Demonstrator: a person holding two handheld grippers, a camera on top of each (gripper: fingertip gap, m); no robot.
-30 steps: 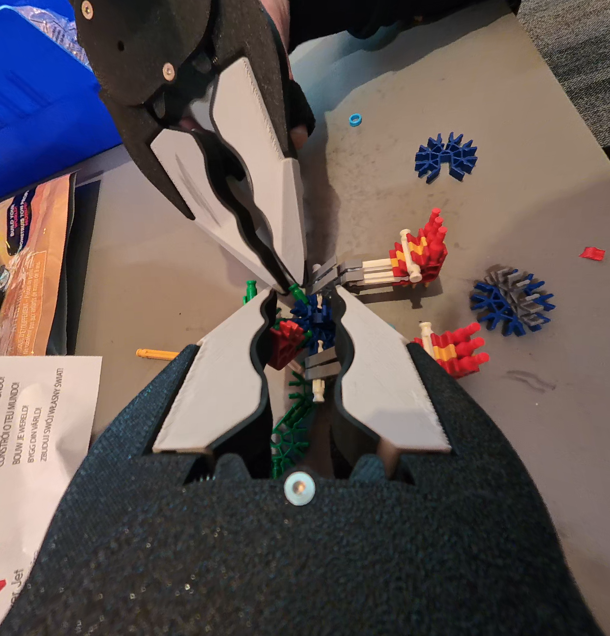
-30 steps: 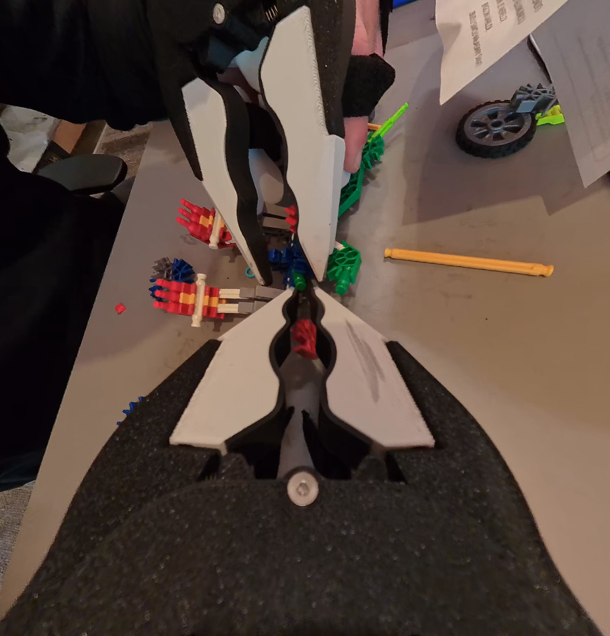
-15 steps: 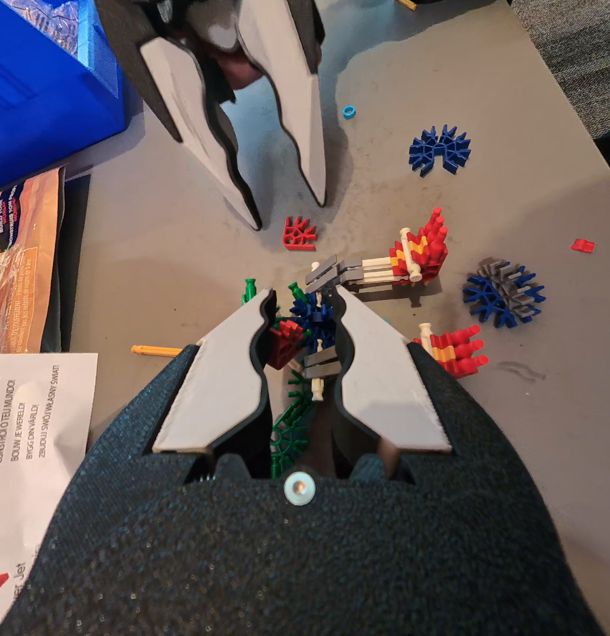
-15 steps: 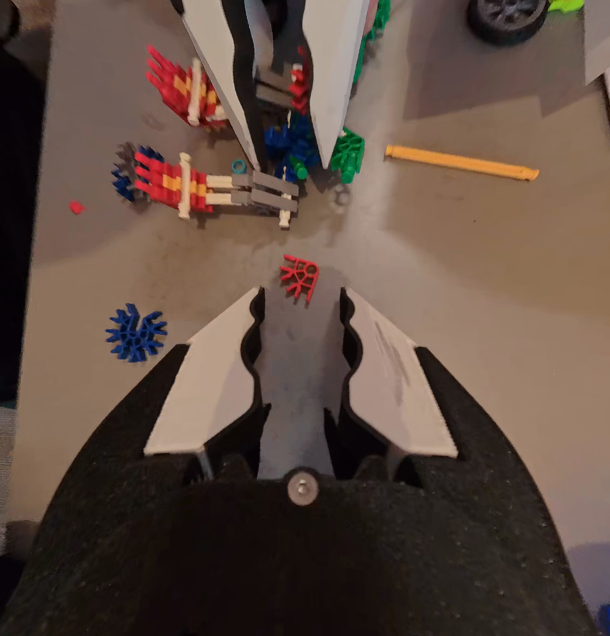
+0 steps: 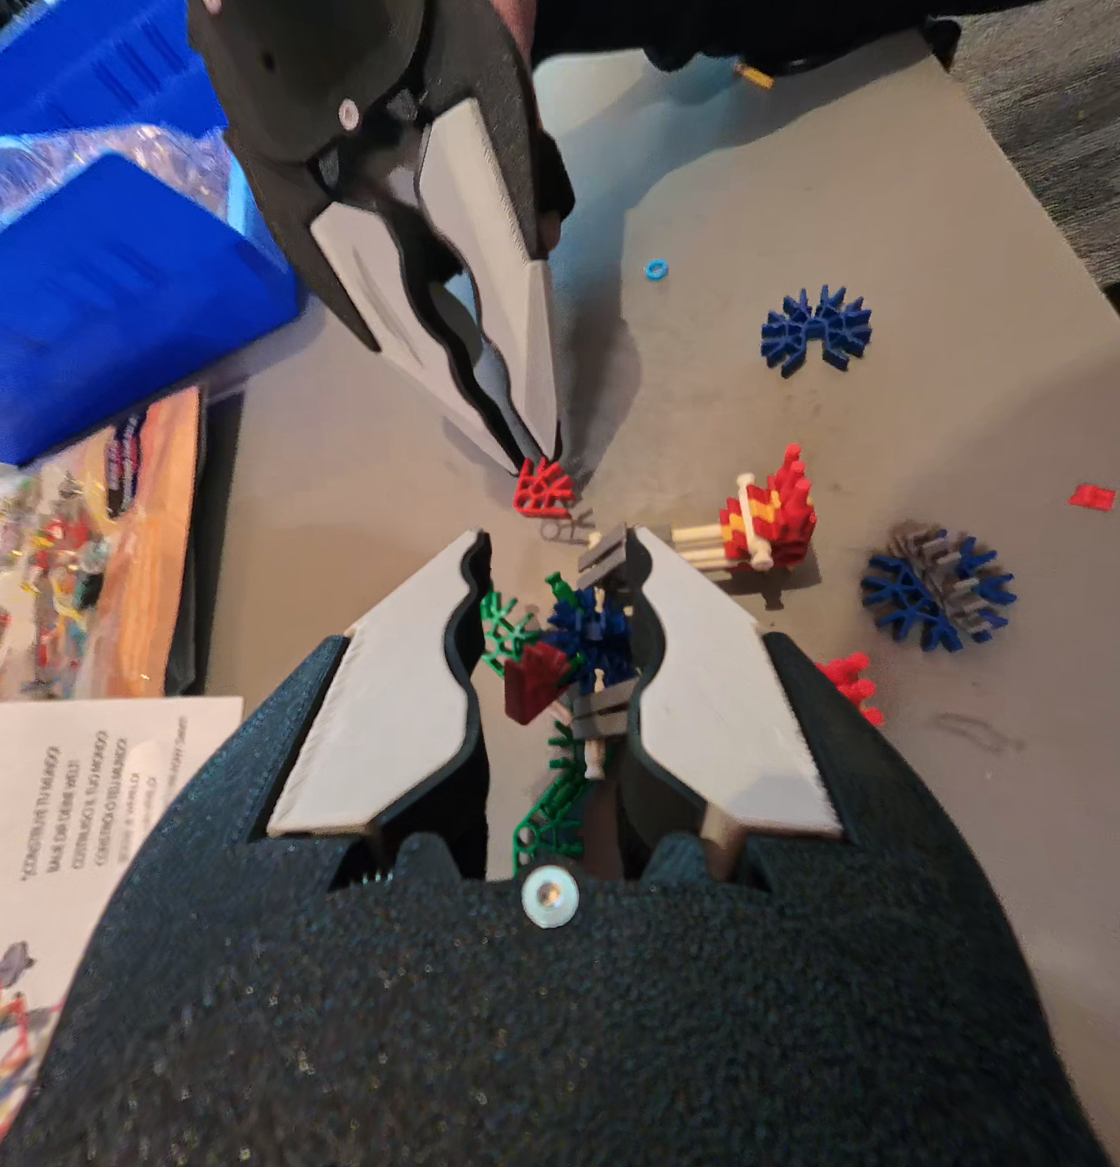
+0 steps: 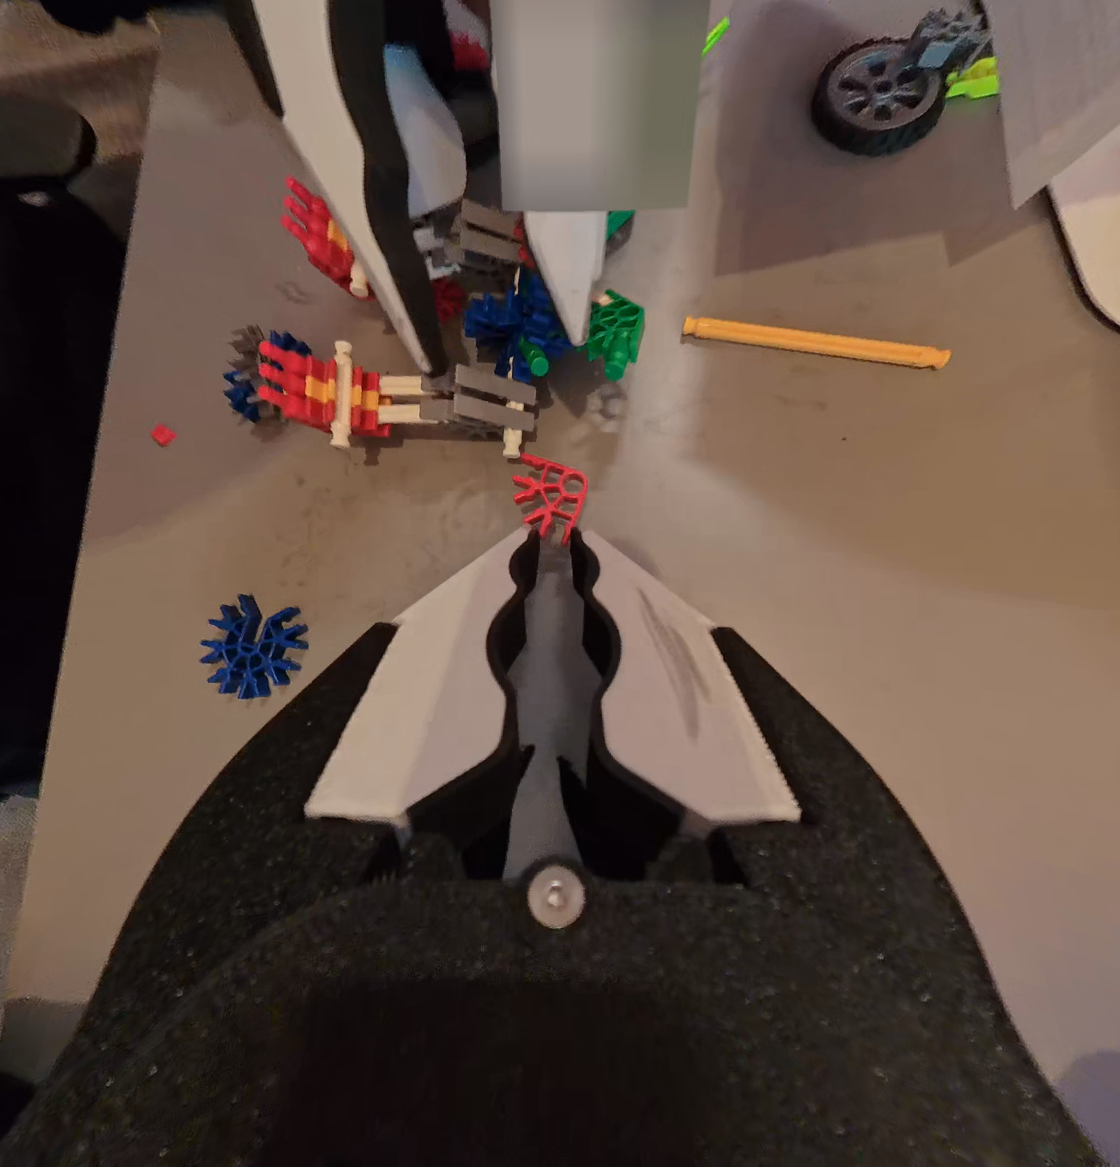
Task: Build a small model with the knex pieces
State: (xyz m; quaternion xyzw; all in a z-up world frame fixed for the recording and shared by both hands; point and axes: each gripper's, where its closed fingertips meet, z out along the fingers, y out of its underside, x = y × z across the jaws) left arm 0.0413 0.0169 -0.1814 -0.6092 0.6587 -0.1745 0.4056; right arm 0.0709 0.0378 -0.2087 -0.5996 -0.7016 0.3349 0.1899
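Note:
My left gripper [image 5: 556, 543] is shut on a toy assembly [image 5: 583, 638] of blue, green, dark red and grey connector pieces that rests on the grey table [image 5: 355, 442]. My right gripper [image 6: 552, 538] points down at the table just beyond it. Its tips are shut on the edge of a flat red connector [image 6: 551, 496] lying on the table. That connector also shows in the left wrist view [image 5: 541, 489], under the right gripper's tips [image 5: 541, 458]. The left gripper's fingers [image 6: 418, 303] straddle the assembly in the right wrist view.
A red, yellow, white and grey sub-assembly [image 5: 753, 524] lies right of the assembly. Blue snowflake connectors [image 5: 816, 328] and a blue-grey stack [image 5: 936, 587] lie farther right. A yellow rod [image 6: 816, 344] and a wheel [image 6: 879, 101] lie beyond. A blue bin [image 5: 102, 284], a booklet and paper sheets sit left. About 5 cm separates my left fingertips from my right. The left tips stand about 9 cm off the blue-grey stack [image 5: 936, 587].
One second ago the right gripper held the red connector at the assembly. Half a second ago it was open and drawn back, the connector on the table. Now it has closed on it.

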